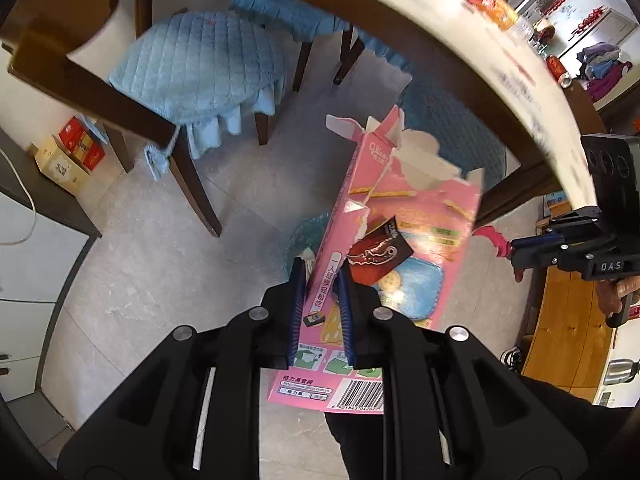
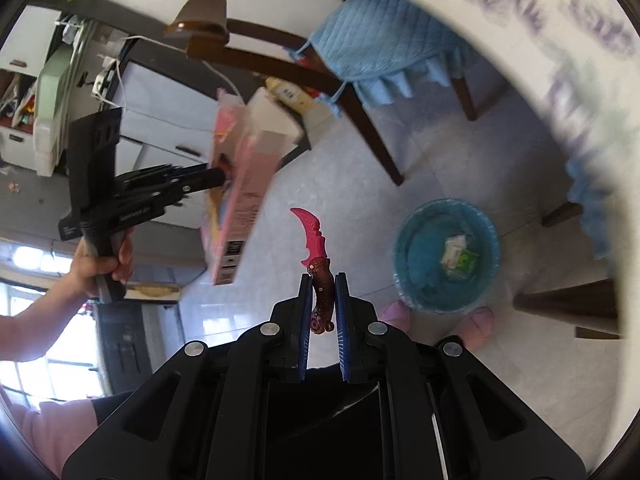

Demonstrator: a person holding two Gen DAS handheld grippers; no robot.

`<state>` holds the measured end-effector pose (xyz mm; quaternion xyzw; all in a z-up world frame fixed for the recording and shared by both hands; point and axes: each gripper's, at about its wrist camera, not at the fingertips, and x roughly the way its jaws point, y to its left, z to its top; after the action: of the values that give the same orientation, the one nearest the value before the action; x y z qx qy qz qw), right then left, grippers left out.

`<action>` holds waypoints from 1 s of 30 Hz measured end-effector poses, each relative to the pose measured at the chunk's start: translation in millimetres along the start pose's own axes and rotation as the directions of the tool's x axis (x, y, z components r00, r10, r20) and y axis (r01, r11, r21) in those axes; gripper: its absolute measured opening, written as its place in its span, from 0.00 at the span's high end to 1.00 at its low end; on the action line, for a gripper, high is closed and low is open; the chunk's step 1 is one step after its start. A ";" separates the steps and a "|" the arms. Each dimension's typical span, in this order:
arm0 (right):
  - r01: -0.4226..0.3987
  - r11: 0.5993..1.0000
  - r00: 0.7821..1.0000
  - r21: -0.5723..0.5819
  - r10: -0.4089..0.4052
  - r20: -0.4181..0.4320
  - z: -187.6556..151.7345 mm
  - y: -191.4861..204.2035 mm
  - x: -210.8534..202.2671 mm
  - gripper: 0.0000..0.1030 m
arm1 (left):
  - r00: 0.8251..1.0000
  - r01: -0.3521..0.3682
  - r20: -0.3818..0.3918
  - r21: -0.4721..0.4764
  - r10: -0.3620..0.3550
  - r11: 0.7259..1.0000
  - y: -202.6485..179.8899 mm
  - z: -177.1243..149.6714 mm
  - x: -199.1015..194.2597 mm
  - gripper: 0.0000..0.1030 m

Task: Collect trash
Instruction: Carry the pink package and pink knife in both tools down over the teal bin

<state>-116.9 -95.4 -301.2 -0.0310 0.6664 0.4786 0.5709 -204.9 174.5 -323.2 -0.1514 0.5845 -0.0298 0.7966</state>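
Note:
In the left wrist view my left gripper is shut on a torn-open pink snack box, held over the floor. A dark red wrapper lies against the box face by one finger. A blue-lined trash bin shows partly under the box. In the right wrist view my right gripper is shut on the dark handle of a pink curved toy knife. The trash bin stands on the floor to its right, with some packets inside. The left gripper and snack box hang at the left.
Dark wooden chairs with blue quilted cushions stand around a white table whose edge arcs overhead. Cardboard boxes sit by a cabinet at the left. A person's hand holds the left tool. Pink slippers are beside the bin.

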 end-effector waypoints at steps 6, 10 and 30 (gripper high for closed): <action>0.007 1.000 0.999 -0.001 -0.007 -0.044 -10.6 -13.4 45.3 0.88 | 0.999 0.007 -0.052 0.022 -0.006 1.000 14.8 -18.8 38.3 0.86; 0.017 0.999 0.999 0.030 -0.016 -0.039 -21.5 -31.4 71.0 0.88 | 0.997 0.010 -0.080 0.036 -0.007 0.999 20.9 -27.1 71.6 0.86; 0.152 0.943 0.988 0.298 -0.151 -0.025 -50.8 -173.1 218.9 0.88 | 0.974 0.031 -0.224 0.096 -0.009 0.995 18.2 -38.5 289.9 0.86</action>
<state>-128.2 -112.5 -584.0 0.0041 0.7271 0.3271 0.6035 -152.1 118.8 -606.0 -0.1134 0.6666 -0.0835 0.7320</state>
